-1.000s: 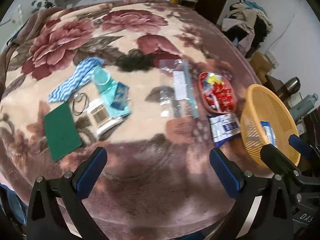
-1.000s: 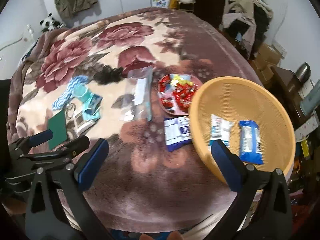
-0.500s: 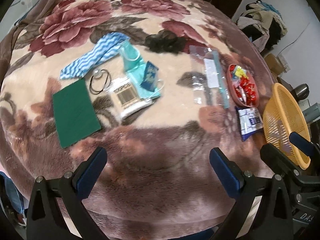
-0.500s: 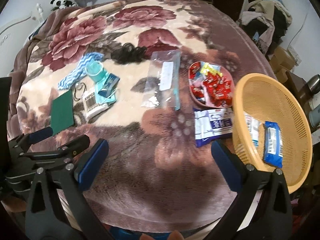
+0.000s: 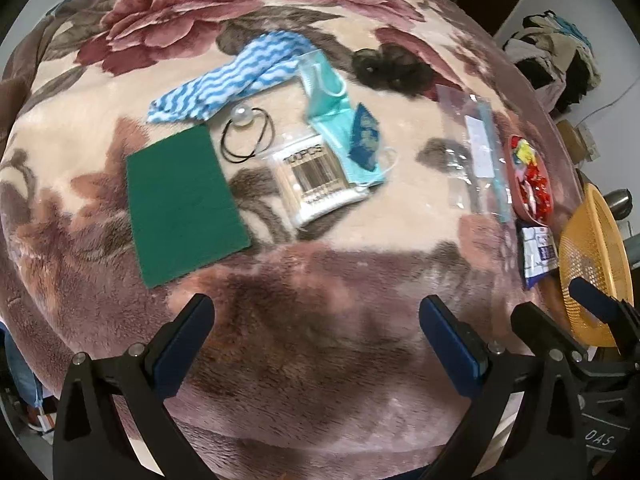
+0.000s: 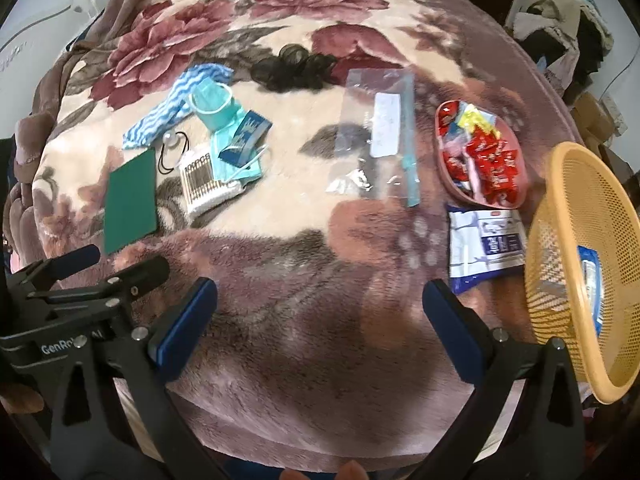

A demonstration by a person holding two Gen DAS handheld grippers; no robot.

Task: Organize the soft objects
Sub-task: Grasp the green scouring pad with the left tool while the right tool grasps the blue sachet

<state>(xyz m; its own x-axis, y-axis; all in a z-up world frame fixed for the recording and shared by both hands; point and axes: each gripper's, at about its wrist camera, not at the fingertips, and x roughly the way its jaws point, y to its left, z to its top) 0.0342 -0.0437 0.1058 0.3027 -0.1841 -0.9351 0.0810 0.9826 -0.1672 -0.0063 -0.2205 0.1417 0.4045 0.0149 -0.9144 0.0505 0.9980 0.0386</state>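
On the floral blanket lie a green pad (image 5: 184, 204) (image 6: 130, 200), a blue-white wavy cloth (image 5: 230, 76) (image 6: 176, 106), a teal face mask (image 5: 336, 120) (image 6: 224, 120), a pack of cotton swabs (image 5: 316, 176) (image 6: 204, 182), a black hair tie with a pearl (image 5: 244, 134), a black hairpiece (image 5: 392, 70) (image 6: 294, 66) and a clear zip bag (image 5: 476, 148) (image 6: 380, 132). My left gripper (image 5: 316, 340) is open and empty near the front edge. My right gripper (image 6: 320, 320) is open and empty, with the left gripper (image 6: 80, 280) beside it.
An orange mesh basket (image 6: 580, 248) (image 5: 592, 272) with a blue packet (image 6: 592, 276) stands at the right edge. A pink dish of red sweets (image 6: 480, 156) (image 5: 528, 176) and a white-blue pouch (image 6: 486, 244) (image 5: 538, 252) lie beside it. Clothes are piled at the far right.
Both grippers have moved left and closer to the blanket. The green pad and mask group now sits nearer the left view's centre; the basket has slid to the right edge.
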